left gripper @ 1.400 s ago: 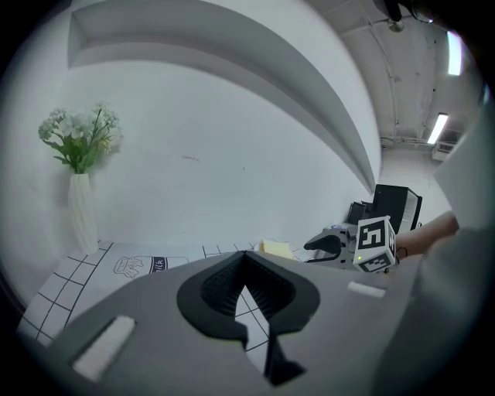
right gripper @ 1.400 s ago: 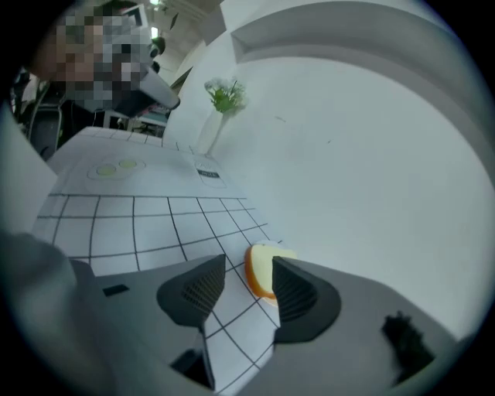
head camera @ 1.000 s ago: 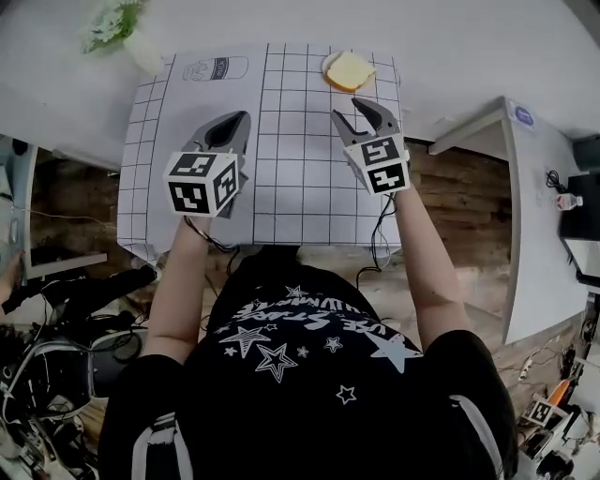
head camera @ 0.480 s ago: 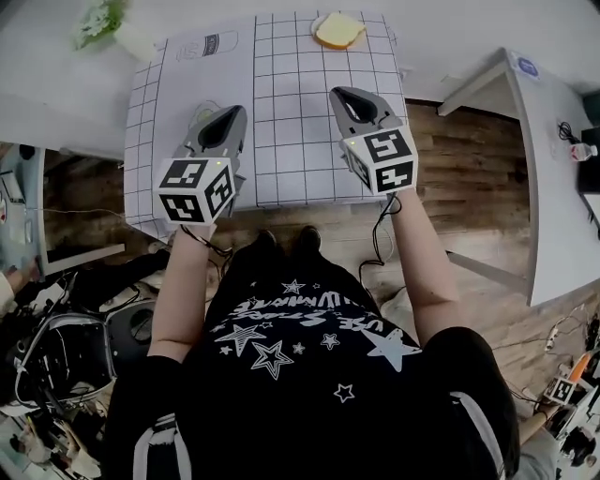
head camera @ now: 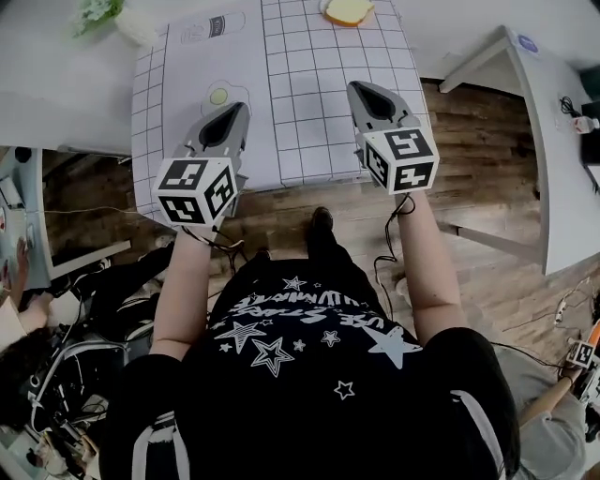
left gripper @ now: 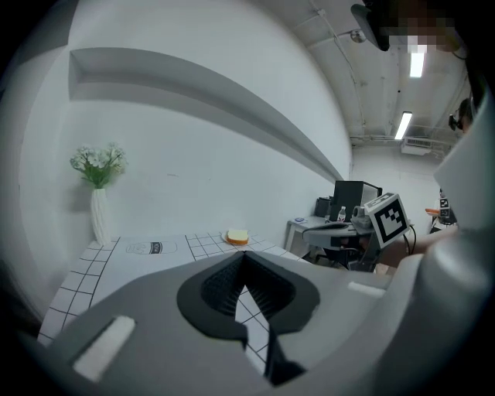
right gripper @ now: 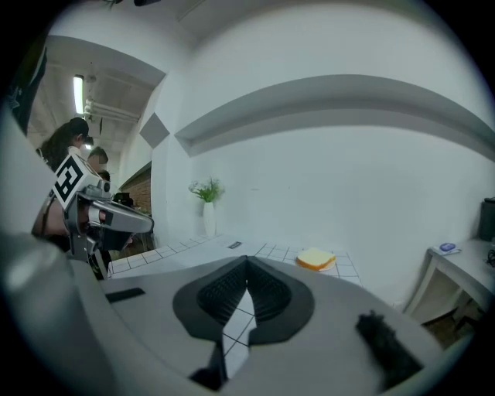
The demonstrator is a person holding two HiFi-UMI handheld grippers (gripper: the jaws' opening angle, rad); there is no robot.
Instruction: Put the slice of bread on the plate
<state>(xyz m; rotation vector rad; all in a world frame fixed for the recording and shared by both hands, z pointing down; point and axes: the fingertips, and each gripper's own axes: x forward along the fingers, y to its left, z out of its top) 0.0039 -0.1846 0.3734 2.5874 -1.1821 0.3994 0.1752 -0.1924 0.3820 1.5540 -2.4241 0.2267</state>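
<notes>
In the head view, the slice of bread [head camera: 349,11] already lies on the plate [head camera: 324,8] at the far right corner of the grid mat [head camera: 309,94], which covers part of the white table [head camera: 56,75]. The left gripper [head camera: 232,117] hangs over the mat's near left part and the right gripper [head camera: 364,92] over its near right part, both well apart from the bread and both empty. In the left gripper view, the jaws stand together at their tips with nothing between them (only the mat's squares show through the gap behind the tips). The bread sits small at the mat's far end, and a vase of flowers [left gripper: 98,216] stands by the mat's far left corner. The other gripper's marker cube shows off to the right, beyond the mat's edge. In the right gripper view, these jaws are pressed together too, on nothing, and point along the mat toward the plate, where the bread rests flat and whole, nothing touching it. As I judge it, the placing step is done and this is the pause after it, with both tools idle near the mat's front edge. The next move calls for little: keep both tools off the mat's far right corner so the bread is not nudged. If the slice had to be shifted, the right tool would first need to spread its jaws.
</notes>
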